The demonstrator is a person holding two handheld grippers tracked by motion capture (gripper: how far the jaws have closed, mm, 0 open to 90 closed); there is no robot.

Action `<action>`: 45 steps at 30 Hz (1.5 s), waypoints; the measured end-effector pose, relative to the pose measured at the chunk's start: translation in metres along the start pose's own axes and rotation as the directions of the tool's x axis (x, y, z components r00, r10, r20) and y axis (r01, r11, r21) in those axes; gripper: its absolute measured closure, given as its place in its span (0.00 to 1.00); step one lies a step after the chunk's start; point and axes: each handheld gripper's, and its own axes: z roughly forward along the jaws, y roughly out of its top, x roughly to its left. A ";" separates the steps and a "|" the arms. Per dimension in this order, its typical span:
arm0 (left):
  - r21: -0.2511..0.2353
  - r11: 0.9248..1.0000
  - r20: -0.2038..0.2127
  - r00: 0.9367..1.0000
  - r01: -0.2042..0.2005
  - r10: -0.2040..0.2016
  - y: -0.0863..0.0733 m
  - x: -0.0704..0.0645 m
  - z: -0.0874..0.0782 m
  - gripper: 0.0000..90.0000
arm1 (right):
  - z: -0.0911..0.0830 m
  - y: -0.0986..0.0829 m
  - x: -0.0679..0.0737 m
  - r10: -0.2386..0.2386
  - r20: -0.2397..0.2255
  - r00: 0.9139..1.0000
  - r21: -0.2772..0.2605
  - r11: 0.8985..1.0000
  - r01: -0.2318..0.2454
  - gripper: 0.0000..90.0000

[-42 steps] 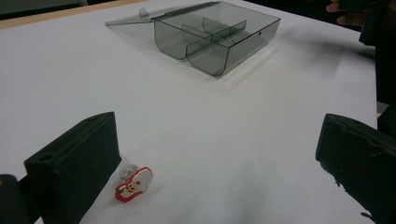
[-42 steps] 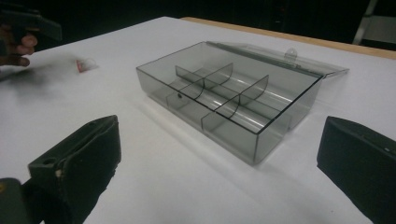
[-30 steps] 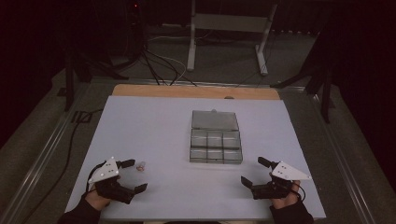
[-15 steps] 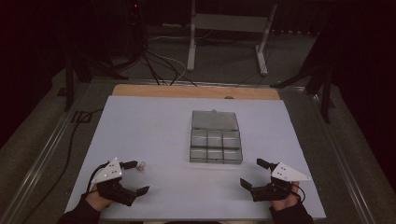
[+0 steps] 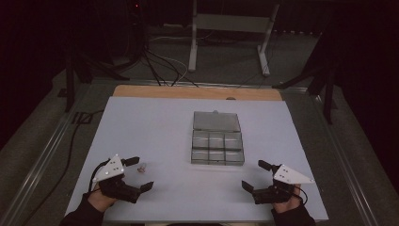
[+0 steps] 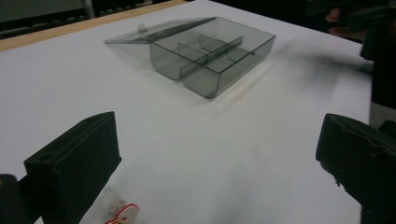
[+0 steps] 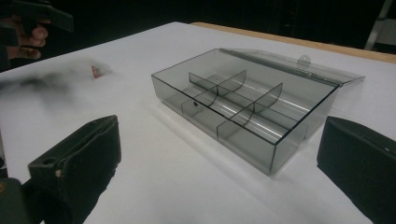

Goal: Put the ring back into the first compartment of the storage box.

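Observation:
A clear grey compartment box (image 5: 217,148) lies mid-table with its lid (image 5: 216,121) folded flat behind it; its cells look empty. A small white and red item (image 5: 141,167) lies on the white table between the jaws of my left gripper (image 5: 140,173), which stands open at the near left. In the left gripper view the item (image 6: 119,213) sits beside the left jaw, and the box (image 6: 212,56) is farther ahead. My right gripper (image 5: 255,175) is open at the near right, holding nothing. It faces the box (image 7: 243,102), and the item (image 7: 99,71) lies far off.
The white table surface (image 5: 155,127) has a wooden strip (image 5: 197,92) along its far edge. Beyond it are a metal stand (image 5: 230,23) and cables (image 5: 155,61) on the dark floor. The other hand (image 7: 23,32) appears at the upper left of the right gripper view.
My left gripper has edged slightly forward, so the small item now lies between its jaws. The right gripper has hardly moved.

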 end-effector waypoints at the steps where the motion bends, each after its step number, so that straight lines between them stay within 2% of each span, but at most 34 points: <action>1: 0.000 1.000 -0.015 1.000 0.013 -0.013 0.000 0.001 0.000 0.01 | 0.000 0.000 0.000 0.004 0.002 1.000 -0.003 1.000 -0.004 0.00; 8: 0.007 0.999 -0.049 0.997 0.052 -0.051 -0.001 0.005 0.002 0.01 | 0.000 0.000 -0.001 0.012 0.001 1.000 -0.006 1.000 -0.012 0.00; 10: 0.010 0.998 -0.072 0.995 0.069 -0.068 -0.001 0.007 0.003 0.01 | 0.000 0.000 0.000 0.009 -0.001 1.000 -0.005 1.000 -0.009 0.00; 14: 0.009 0.995 -0.138 0.985 0.102 -0.099 -0.003 0.011 0.005 0.01 | -0.001 0.000 0.000 0.011 0.001 1.000 -0.012 1.000 -0.011 0.00; 19: 0.005 0.992 -0.215 0.969 0.128 -0.124 -0.005 0.014 0.005 0.01 | -0.001 0.000 -0.001 0.016 0.001 1.000 -0.013 1.000 -0.016 0.00; 22: 0.006 0.988 -0.243 0.959 0.151 -0.145 -0.006 0.015 0.006 0.01 | -0.001 0.000 -0.001 0.020 -0.001 1.000 -0.015 1.000 -0.020 0.00; 27: 0.026 0.985 -0.299 0.942 0.170 -0.155 -0.008 0.015 0.008 0.01 | -0.001 0.000 0.000 0.018 0.002 1.000 -0.014 1.000 -0.018 0.00; 30: 0.047 0.983 -0.315 0.936 0.177 -0.153 -0.009 0.013 0.011 0.01 | -0.001 0.000 0.000 0.015 0.005 1.000 -0.016 1.000 -0.015 0.00; 33: 0.074 0.978 -0.350 0.924 0.193 -0.156 -0.011 0.011 0.017 0.01 | -0.001 0.000 -0.001 0.024 0.000 1.000 -0.018 1.000 -0.024 0.00; 35: 0.097 0.975 -0.357 0.921 0.200 -0.154 -0.012 0.009 0.022 0.01 | -0.001 0.000 -0.001 0.018 0.001 1.000 -0.017 1.000 -0.018 0.00; 40: 0.110 0.968 -0.364 0.916 0.224 -0.170 -0.011 0.007 0.025 0.01 | -0.002 0.000 -0.001 0.022 0.001 1.000 -0.019 1.000 -0.022 0.00; 42: 0.122 0.965 -0.375 0.911 0.234 -0.174 -0.011 0.007 0.027 0.01 | -0.002 0.000 -0.001 0.020 0.001 1.000 -0.017 1.000 -0.020 0.00; 44: 0.143 0.958 -0.378 0.908 0.248 -0.179 -0.012 0.008 0.028 0.01 | -0.002 0.000 -0.001 0.024 0.002 1.000 -0.019 1.000 -0.024 0.00; 45: 0.153 0.954 -0.387 0.904 0.257 -0.182 -0.013 0.008 0.029 0.01 | -0.002 0.000 -0.001 0.023 0.001 1.000 -0.019 1.000 -0.023 0.00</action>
